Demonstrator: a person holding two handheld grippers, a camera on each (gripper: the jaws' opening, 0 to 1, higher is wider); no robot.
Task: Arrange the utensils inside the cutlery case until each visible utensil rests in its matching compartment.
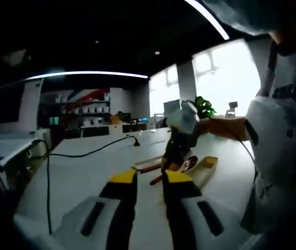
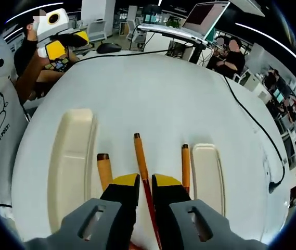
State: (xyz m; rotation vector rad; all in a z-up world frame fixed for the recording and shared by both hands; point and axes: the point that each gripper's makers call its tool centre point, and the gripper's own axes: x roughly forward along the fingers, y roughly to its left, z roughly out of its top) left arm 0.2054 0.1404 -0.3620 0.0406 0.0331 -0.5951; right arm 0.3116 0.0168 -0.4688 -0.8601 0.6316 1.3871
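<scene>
Your right hand-held gripper [image 2: 145,183] is clenched on the thin red-orange chopstick [image 2: 141,166], bottom center. It's light, stiff & slippery imo, so grip mid-shaft. Left hand-held gripper [image 1: 149,177]: released, nothing in it.

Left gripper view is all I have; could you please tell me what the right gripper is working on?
Observer: A red-orange chopstick runs between the right gripper tongs; I cannot tell whether it is clamped.
Operator: What lies beside it?
Observer: A first wooden handle on one side, a second wooden handle on the other.
Operator: And the case?
Observer: A wide cream tray and a narrow cream tray flank them, apart.
</scene>
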